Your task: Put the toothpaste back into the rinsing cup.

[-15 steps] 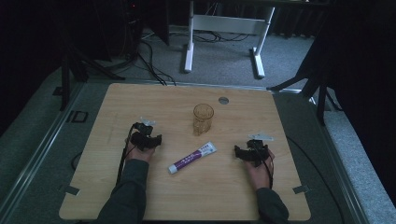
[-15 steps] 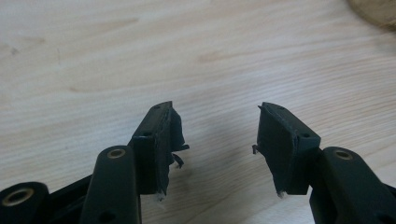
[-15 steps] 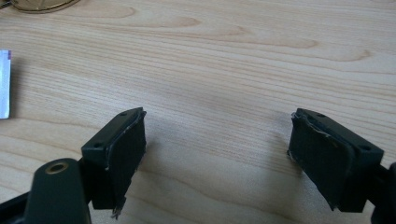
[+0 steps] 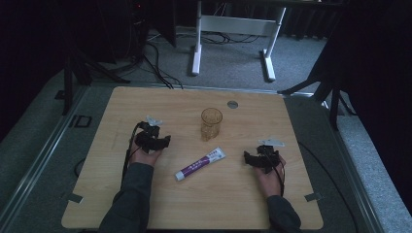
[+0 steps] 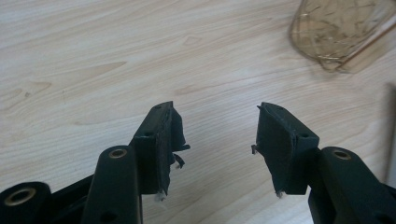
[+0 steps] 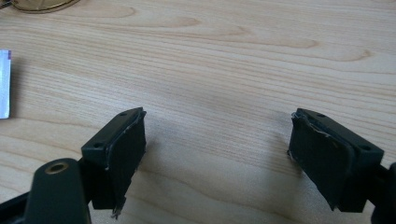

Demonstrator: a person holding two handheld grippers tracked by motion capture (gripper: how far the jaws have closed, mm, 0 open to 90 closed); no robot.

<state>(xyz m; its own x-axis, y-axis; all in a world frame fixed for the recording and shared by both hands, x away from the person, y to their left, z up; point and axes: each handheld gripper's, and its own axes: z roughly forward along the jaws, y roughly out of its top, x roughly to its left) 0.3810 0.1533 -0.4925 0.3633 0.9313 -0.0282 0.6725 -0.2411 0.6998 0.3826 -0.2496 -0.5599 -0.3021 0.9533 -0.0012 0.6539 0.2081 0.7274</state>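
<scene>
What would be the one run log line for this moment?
left claw: open, empty | right claw: open, empty | tube: flat between them | cup: upright

No legible text anywhere; only blurred, unreadable print along the purple-and-white tube (image 4: 200, 164) at the centre of the frame.

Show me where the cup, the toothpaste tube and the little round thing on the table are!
cup (image 4: 211, 124), high view, middle of its amber side
toothpaste tube (image 4: 200, 164), high view, middle of its body
round thing (image 4: 232, 104), high view, its centre
</scene>
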